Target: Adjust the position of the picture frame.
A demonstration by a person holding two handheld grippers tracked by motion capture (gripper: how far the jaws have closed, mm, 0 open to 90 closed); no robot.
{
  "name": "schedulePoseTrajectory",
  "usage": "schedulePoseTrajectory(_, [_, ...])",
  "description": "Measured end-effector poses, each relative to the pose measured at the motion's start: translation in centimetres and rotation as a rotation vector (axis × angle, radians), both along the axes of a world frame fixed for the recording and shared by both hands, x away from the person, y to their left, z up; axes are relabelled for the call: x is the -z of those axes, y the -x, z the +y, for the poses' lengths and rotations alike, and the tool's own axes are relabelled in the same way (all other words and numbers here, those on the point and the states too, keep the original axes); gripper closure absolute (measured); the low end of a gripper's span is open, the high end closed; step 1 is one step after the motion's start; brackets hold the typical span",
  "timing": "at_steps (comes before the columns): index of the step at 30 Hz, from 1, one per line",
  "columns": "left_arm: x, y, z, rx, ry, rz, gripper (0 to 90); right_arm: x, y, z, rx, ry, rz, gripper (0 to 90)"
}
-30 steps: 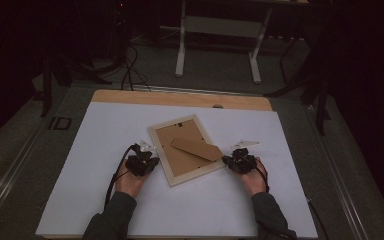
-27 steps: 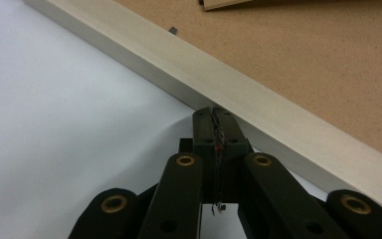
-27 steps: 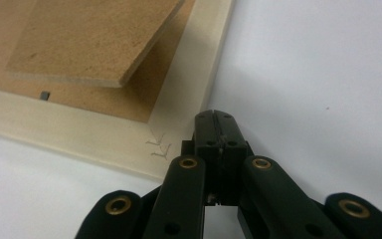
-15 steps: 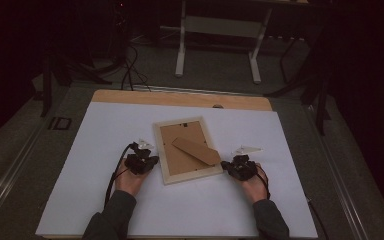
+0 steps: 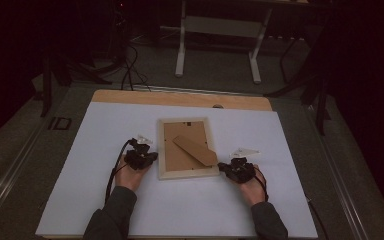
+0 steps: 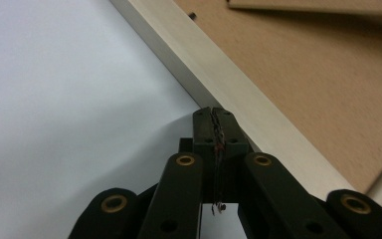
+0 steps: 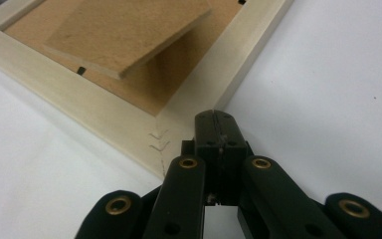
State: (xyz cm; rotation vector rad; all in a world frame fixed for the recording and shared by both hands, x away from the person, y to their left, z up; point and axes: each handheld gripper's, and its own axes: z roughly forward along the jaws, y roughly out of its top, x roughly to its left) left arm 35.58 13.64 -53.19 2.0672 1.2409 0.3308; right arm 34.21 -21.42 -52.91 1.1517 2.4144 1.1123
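Observation:
A pale wooden picture frame (image 5: 189, 173) lies face down in the middle of the white table top, its brown backing board up. A brown stand flap (image 5: 195, 150) slants across that backing and lifts off it at one end. My left gripper (image 5: 152, 156) is shut, its tips against the frame's left rail (image 6: 219, 74). My right gripper (image 5: 221, 167) is shut too, tips at the frame's near right corner (image 7: 179, 124). In the right gripper view the stand flap (image 7: 124, 35) hangs over the backing. Nothing is between either pair of jaws.
The white sheet (image 5: 105, 130) covers the table, with a bare wooden strip (image 5: 180, 99) along the far edge. Beyond the table stand a white metal base (image 5: 217, 25) and loose cables (image 5: 127, 65) on the dark floor.
The frame has turned from a slanted lie to square with the table edges. Both hands have shifted a little with it, the right one nearer to me.

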Motion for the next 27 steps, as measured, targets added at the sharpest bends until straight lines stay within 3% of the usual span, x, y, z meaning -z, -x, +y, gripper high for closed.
schedulePoseTrajectory(5, [-0.1,0.7,0.4,0.052,-0.020,-0.003,89.7,0.0,0.2,0.1,-0.009,-0.004,0.005,90.0])
schedulePoseTrajectory(9, [0.0,0.7,0.9,0.040,0.007,0.002,89.3,0.0,0.4,0.5,-0.026,0.000,-0.002,90.0])
schedulePoseTrajectory(23, [-0.1,0.8,1.9,0.024,0.029,-0.001,90.0,0.0,1.6,1.6,-0.082,0.011,-0.005,90.0])
schedulePoseTrajectory(27, [-0.2,1.2,2.4,0.011,0.035,-0.017,90.0,0.0,1.9,2.2,-0.111,0.012,-0.004,90.0])
